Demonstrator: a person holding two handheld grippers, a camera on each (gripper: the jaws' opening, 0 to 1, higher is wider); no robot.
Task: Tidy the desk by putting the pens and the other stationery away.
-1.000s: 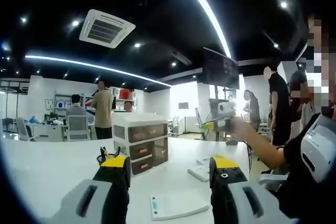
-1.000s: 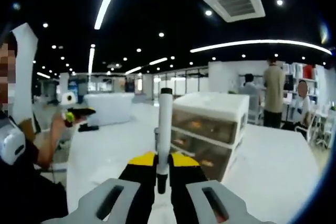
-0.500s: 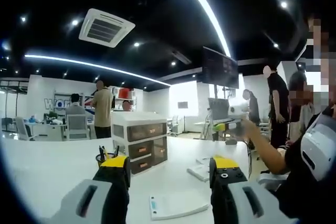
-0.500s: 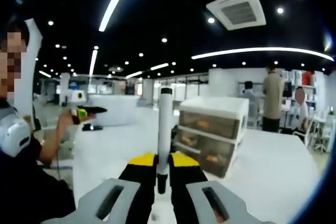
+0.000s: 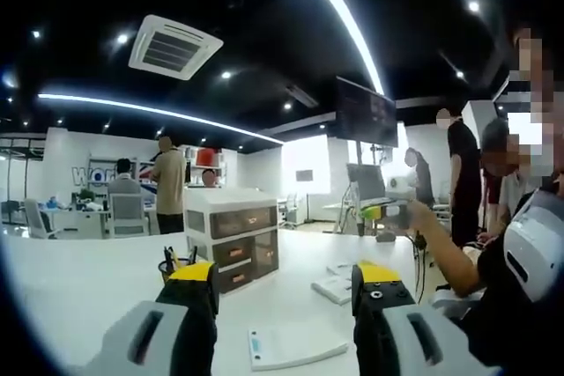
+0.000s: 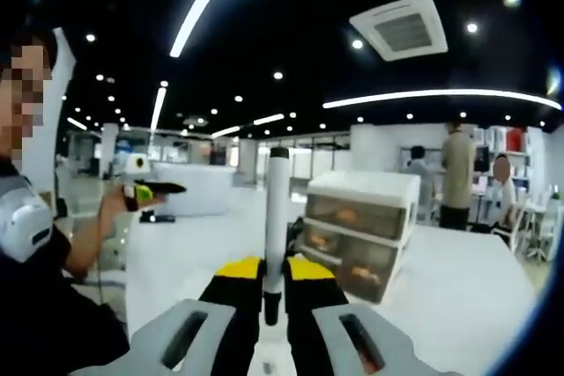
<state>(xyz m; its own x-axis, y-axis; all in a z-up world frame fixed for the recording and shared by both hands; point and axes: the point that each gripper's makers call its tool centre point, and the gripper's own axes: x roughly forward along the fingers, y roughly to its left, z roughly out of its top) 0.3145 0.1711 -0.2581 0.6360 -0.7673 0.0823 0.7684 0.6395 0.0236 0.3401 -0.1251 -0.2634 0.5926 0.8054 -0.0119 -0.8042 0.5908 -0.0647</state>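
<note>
Right gripper [image 6: 273,292] clamped on upright white pen [image 6: 277,217] — left gripper [image 5: 286,292] wide apart, empty, above white desk [image 5: 79,279].

White pen [image 6: 277,217] upright (clamped); pen cup [image 5: 169,265] on desk

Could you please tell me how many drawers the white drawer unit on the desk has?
3, stacked in the drawer unit: top, middle, bottom. The left tool partly hides the bottom one.

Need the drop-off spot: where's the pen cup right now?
In the left gripper view the pen cup stands on the white desk, just left of the drawer unit and right behind the left gripper's left jaw.
</note>
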